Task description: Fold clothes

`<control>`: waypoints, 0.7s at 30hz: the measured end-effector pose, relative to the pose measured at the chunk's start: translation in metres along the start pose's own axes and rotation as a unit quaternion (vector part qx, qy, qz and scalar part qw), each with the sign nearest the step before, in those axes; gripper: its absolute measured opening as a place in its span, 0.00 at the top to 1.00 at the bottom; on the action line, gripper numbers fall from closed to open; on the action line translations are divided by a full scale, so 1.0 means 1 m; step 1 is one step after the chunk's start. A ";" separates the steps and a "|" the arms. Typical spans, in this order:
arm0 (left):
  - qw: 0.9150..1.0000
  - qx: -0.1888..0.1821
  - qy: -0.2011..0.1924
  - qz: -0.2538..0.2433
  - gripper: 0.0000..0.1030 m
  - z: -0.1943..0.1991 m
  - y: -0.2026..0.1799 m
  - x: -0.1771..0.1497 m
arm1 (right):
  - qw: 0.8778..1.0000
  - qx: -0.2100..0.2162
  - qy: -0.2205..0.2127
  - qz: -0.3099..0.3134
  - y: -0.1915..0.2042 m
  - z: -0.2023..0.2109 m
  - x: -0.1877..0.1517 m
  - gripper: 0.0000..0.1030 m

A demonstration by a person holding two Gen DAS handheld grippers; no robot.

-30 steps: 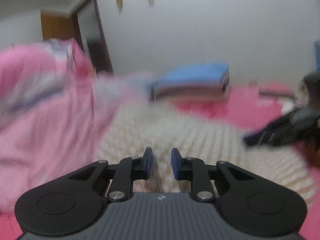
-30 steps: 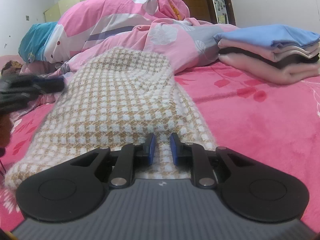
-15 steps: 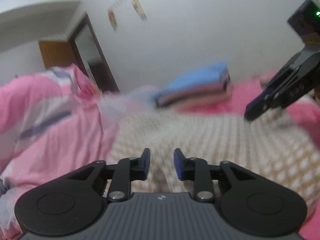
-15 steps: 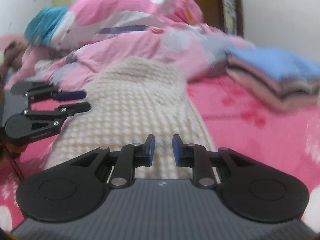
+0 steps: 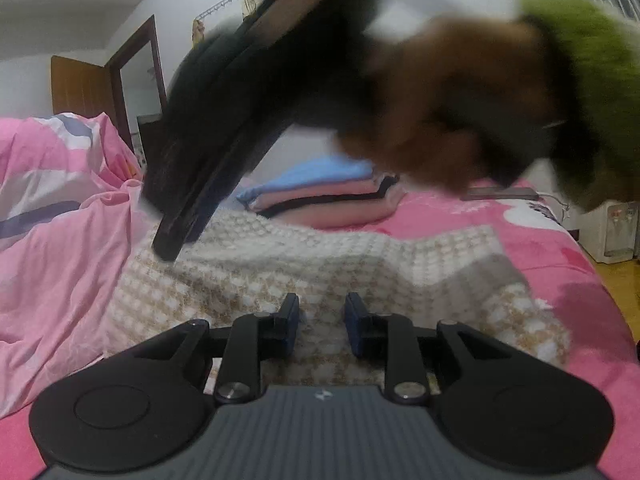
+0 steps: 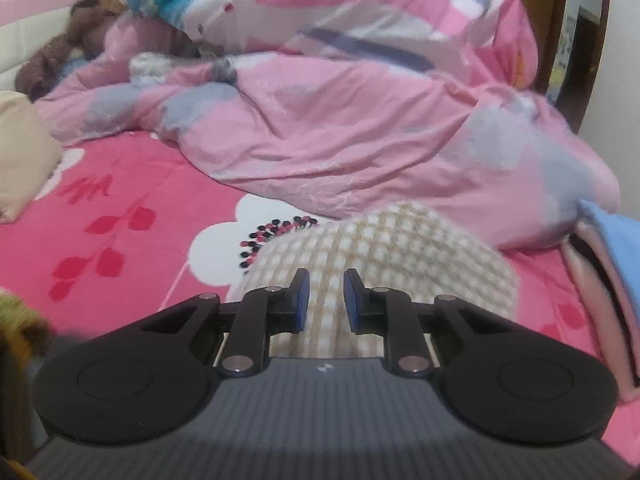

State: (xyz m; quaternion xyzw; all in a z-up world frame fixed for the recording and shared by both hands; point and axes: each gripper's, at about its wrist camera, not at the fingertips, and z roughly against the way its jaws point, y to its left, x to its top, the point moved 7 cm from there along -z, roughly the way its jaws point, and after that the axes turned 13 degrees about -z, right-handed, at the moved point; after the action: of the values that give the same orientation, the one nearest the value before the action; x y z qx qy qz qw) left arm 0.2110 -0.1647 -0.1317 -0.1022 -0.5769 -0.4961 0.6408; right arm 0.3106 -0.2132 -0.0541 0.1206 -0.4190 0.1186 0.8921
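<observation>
Two tools hang over the checked sweater (image 5: 320, 272) on the bed (image 6: 120, 200). Left tool (image 5: 321, 322) has just been closing a little with nothing pinched. Right tool (image 6: 322, 300) is slightly apart, gripping nothing; folded clothes (image 5: 328, 192) lie at twelve o'clock.

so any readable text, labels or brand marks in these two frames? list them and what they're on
No legible words or numbers in either view.
Left gripper: small white logo mark on its grey body, a symbol only, no letters.
Right gripper: the same mark, blurred.
Papers by the doorway: too small and blurred to read.
Folded stack, checked knit and pink bedsheet: patterns only, no text.
</observation>
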 end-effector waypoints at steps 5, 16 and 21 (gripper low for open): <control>0.999 -0.006 -0.001 0.032 0.77 0.000 0.005 -0.008 | 0.996 0.018 0.064 -0.067 -0.019 -0.067 -0.014 0.82; 0.999 -0.008 -0.014 0.030 0.80 0.007 0.000 -0.011 | 0.991 -0.009 0.094 -0.096 -0.039 -0.080 0.005 0.82; 0.999 -0.016 -0.019 0.034 0.80 0.010 0.000 -0.013 | 0.986 0.016 0.090 -0.137 -0.055 -0.097 -0.012 0.82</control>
State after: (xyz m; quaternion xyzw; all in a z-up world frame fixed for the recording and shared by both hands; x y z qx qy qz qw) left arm 0.2065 -0.1511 -0.1396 -0.1419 -0.5770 -0.4812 0.6445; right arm 0.3903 -0.2363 -0.1305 0.1800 -0.3143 0.0122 0.9320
